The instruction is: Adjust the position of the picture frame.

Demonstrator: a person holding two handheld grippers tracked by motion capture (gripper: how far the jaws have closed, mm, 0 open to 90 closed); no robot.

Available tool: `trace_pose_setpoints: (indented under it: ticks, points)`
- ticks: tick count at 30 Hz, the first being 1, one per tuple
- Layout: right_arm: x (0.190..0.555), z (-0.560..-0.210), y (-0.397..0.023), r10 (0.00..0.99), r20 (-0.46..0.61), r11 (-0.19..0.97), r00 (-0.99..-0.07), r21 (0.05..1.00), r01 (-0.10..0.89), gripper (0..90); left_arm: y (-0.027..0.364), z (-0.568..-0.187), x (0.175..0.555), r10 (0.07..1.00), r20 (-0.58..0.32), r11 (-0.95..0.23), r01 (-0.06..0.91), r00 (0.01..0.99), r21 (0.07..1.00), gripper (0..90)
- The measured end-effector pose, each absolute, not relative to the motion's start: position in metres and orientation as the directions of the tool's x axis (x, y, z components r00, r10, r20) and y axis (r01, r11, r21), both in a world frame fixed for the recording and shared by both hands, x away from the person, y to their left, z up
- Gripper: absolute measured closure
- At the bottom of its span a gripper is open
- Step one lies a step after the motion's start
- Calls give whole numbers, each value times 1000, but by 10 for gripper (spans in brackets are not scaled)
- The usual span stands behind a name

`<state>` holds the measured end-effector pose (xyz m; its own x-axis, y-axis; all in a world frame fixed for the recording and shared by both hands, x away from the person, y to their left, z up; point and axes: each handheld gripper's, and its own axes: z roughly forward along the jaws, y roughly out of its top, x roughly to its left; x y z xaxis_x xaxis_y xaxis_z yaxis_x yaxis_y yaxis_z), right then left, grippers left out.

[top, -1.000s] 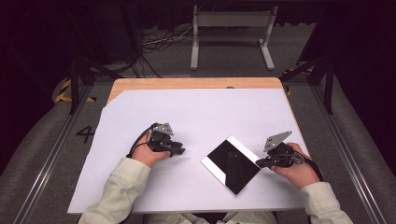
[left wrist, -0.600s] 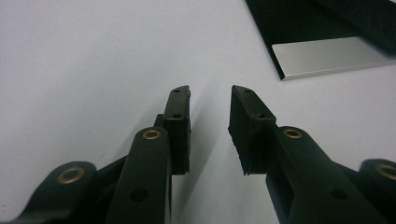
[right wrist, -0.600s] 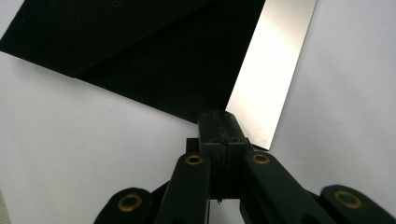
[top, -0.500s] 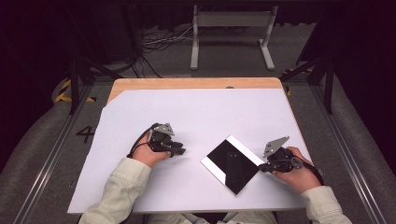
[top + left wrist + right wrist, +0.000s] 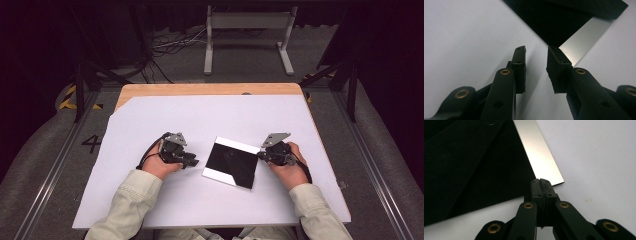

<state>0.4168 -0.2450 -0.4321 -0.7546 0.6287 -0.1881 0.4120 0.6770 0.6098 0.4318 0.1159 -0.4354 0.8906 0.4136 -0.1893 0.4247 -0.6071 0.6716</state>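
Note:
A square black plate [image 5: 231, 162] with bright silver edge strips lies flat on the white sheet [image 5: 210, 115], between my two grippers. My left gripper [image 5: 194, 162] rests on the sheet just left of the plate, open with nothing between its jaws. In the left gripper view its tips [image 5: 536, 50] point at the plate's near corner [image 5: 559, 25], a short gap away. My right gripper [image 5: 260, 154] is shut, and its closed tips [image 5: 541, 181] meet the plate [image 5: 474, 165] at the edge beside a silver strip [image 5: 541, 157], near a corner.
The white sheet covers a wooden table whose far edge [image 5: 210, 89] shows bare wood. Beyond it, a grey metal stand [image 5: 247, 40] and loose cables [image 5: 170, 45] sit on the dark floor. Rails run along both sides of the table.
My right hand has moved left and a little farther up the table, bringing its shut tips against the plate. The plate has shifted left and turned. The left hand has kept still.

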Motion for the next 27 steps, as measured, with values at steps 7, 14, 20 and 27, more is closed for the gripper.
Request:
trace_pose_setpoints:
  ticks: [7,14,20,27]
  points:
    - [412,-429,-244,624,-134,635,-770,660,401,900,122,-433,432,423,-197,-593,435,884,678,694]
    - [378,-405,-222,404,-6,680,-915,670,296,900,123,-433,432,429,-198,-589,440,881,678,694]
    - [353,-415,-204,252,30,809,-967,541,228,900,124,-431,432,436,-189,-581,435,880,688,710]
    - [353,-422,-202,260,-29,853,-965,475,215,900,124,-432,433,436,-201,-579,445,877,683,708]
